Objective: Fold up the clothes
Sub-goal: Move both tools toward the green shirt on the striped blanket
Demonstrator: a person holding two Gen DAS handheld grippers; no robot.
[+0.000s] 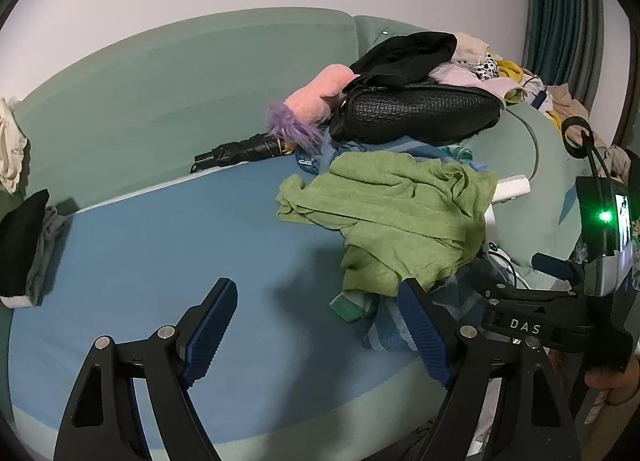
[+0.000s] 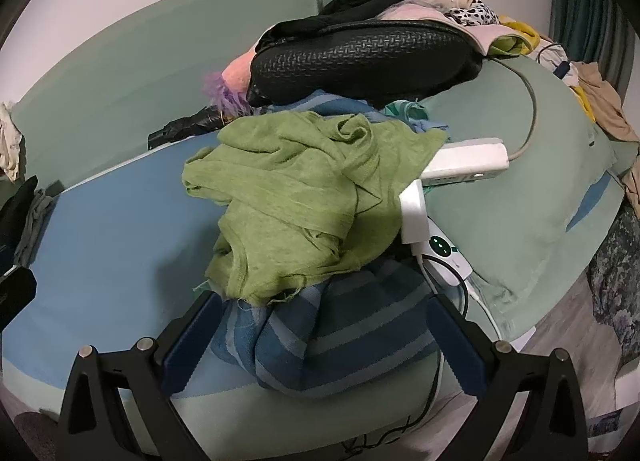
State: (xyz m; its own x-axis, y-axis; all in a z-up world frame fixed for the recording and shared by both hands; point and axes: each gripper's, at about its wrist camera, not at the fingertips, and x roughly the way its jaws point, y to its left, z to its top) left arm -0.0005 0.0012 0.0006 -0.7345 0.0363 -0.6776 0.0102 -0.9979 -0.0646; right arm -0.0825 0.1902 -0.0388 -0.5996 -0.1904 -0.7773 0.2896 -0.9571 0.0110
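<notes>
A crumpled green shirt (image 1: 400, 217) lies in a heap on the right part of a blue bed sheet (image 1: 160, 253), on top of a blue striped garment (image 2: 340, 341) that bulges out toward the near edge of the bed. Neither piece is folded.

The left gripper (image 1: 316, 325) hovers over the bare sheet with its blue-padded fingers (image 1: 212, 333) spread wide apart and nothing between them; its right finger sits just beside the near edge of the green shirt. The right gripper (image 2: 324, 341) also has its jaws wide apart, one finger on each side of the striped garment, which fills the gap between them; whether the pads touch the cloth cannot be told. In the left wrist view the right gripper's body shows at the right edge, with a green light lit and a hand (image 1: 612, 381) holding it below.

Beyond the green shirt, a black woven bag (image 1: 416, 113) rests on the pile, with a black garment (image 1: 408, 53) draped over it and a pink plush toy (image 1: 316, 97) with a purple tuft to its left. More mixed clothes (image 2: 460, 13) lie far right. A white power strip (image 2: 464, 165) with its cable sits just right of the shirt, on a green pillow (image 2: 520, 181). Dark folded clothes (image 1: 24, 249) lie at the far left edge of the sheet.
</notes>
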